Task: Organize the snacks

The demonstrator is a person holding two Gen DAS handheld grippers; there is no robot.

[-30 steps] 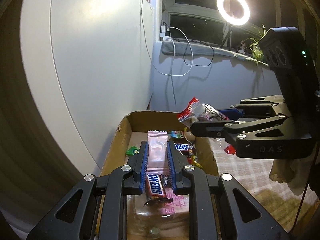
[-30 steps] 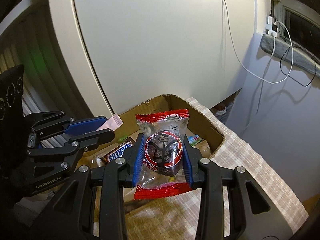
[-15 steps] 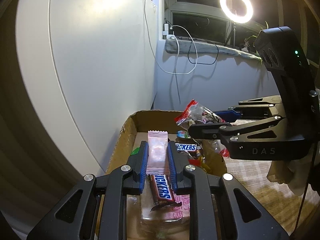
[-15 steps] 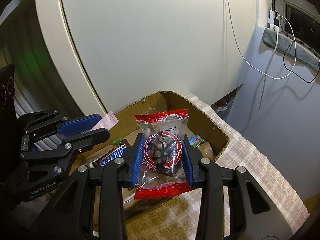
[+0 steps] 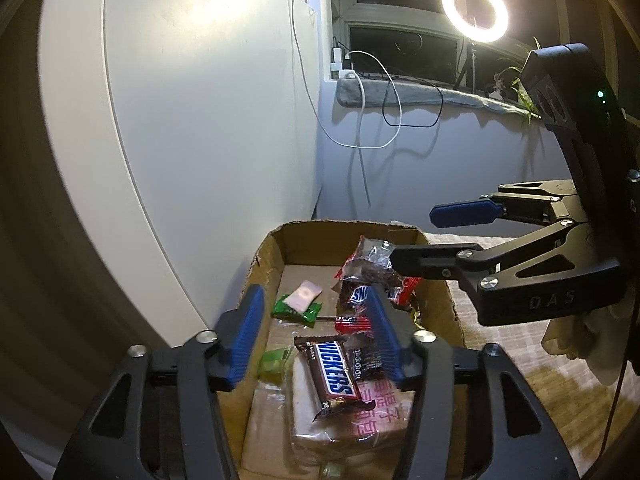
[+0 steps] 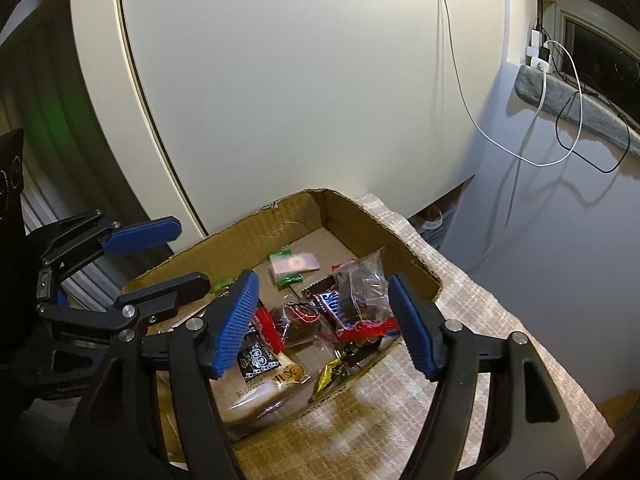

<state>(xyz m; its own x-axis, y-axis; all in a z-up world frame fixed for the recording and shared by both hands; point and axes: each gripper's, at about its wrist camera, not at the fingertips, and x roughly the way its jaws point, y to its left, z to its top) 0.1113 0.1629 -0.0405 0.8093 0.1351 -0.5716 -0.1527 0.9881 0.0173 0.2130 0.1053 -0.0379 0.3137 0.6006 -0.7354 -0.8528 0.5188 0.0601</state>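
I had both grippers poised over the cardboard box (image 6: 416,276) on the checked cloth (image 6: 472,304), and both sets of jaws had just been opening. The left gripper (image 5: 316,334) stood about half spread with nothing between its blue pads; the pink wafer packet (image 5: 305,295) lay on the box floor, resting across a green sweet (image 5: 297,310) toward the far wall. The right gripper (image 6: 325,324) was likewise parted and gripping nothing, with the red-edged clear cake packet (image 6: 365,292) lying between and below its pads, tipped up against a Snickers bar (image 6: 326,300) near the right wall of the box. A second Snickers bar (image 5: 330,376) sat on a clear bread pack with pink print (image 5: 360,416) at the near end. So the snacks were in the box, and I judged this drop as good as done. What worried me was the way out. The cake packet leaned close to the right pad, so lifting off at a slant could catch its crinkled edge and drag it over the low torn wall onto the cloth. The two tools also hung close together over the same box, and swinging either one sideways in a hurry could knock them together. The pile at the near end looked loose, too, and a careless dip could tip the bar off the bread pack.
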